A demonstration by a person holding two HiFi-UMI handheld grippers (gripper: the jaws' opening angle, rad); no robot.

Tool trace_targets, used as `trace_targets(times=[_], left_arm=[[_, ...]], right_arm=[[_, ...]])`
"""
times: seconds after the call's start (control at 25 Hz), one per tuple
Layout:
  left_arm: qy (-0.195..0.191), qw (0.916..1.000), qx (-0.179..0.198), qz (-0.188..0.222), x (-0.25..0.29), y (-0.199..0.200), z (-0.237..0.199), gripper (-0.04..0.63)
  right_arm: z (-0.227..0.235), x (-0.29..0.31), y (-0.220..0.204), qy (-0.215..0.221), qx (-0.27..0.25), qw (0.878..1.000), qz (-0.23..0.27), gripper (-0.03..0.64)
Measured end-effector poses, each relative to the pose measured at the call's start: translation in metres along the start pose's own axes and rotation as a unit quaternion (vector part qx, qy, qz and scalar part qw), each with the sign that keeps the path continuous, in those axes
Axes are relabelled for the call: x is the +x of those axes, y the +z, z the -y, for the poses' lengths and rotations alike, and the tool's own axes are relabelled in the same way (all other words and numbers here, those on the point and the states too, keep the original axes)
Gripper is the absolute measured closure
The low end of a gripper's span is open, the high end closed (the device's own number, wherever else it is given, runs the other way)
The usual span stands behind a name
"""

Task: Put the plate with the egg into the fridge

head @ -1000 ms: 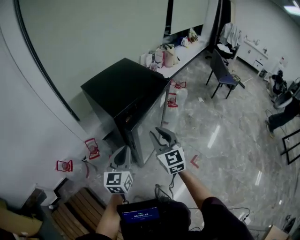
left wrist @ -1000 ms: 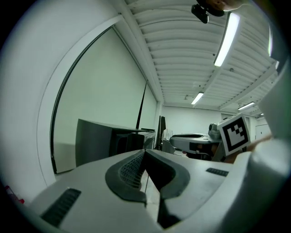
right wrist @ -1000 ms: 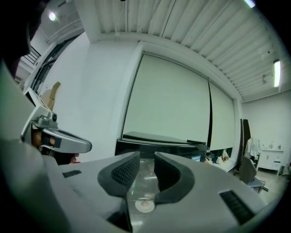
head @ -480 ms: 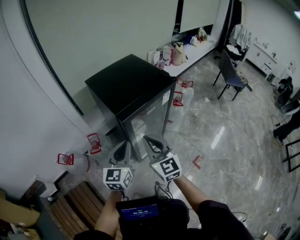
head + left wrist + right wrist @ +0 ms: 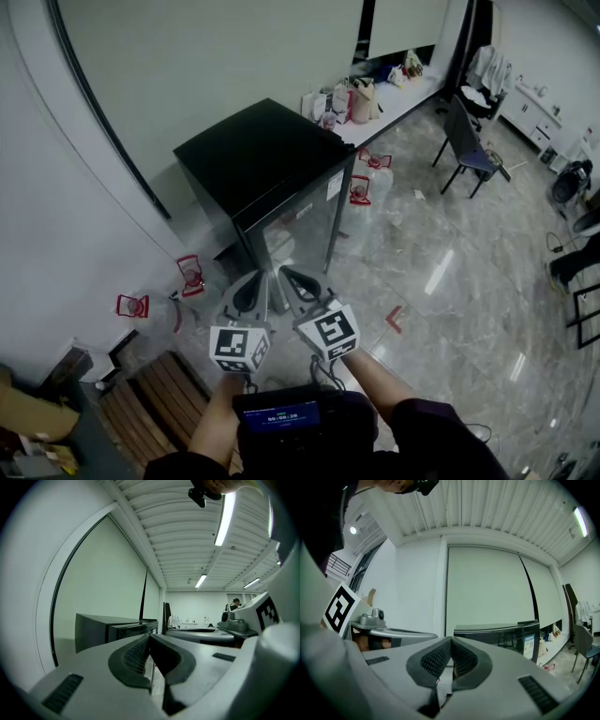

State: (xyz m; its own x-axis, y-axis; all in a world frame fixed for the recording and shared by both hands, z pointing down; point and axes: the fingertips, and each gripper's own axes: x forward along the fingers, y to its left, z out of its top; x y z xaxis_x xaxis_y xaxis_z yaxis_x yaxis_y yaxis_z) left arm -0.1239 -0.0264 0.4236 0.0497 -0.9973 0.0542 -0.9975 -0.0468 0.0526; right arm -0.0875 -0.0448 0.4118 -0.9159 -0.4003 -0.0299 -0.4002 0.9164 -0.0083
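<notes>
The black fridge (image 5: 262, 159) stands against the white wall, and its glass door (image 5: 305, 225) faces me and looks closed. Both grippers are held low in front of me, side by side, short of the fridge. My left gripper (image 5: 253, 284) is shut with nothing between its jaws, and the fridge (image 5: 110, 627) shows beyond its tip (image 5: 149, 637). My right gripper (image 5: 288, 276) is also shut and empty, with the fridge (image 5: 501, 634) ahead to the right of its tip (image 5: 451, 640). No plate or egg is in any view.
Red-handled water jugs (image 5: 190, 275) stand on the floor left of the fridge, and more stand to its right (image 5: 361, 187). A white counter with bags (image 5: 361, 98) runs behind. A chair (image 5: 467, 141) stands at the far right. A wooden bench (image 5: 159, 403) is at my lower left.
The right gripper's jaws have closed and it has drawn left, next to the left gripper. The view has shifted so the fridge sits more in the centre.
</notes>
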Motion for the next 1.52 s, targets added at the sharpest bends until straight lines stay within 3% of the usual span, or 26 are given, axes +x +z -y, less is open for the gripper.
trace_targets(times=[1.52], left_arm=[[0.008,0.9999,0.005,-0.012,0.006,-0.001,0.001,0.586]], right_arm=[[0.009,0.004,0.012,0.002,0.001,1.0,0.012,0.609]])
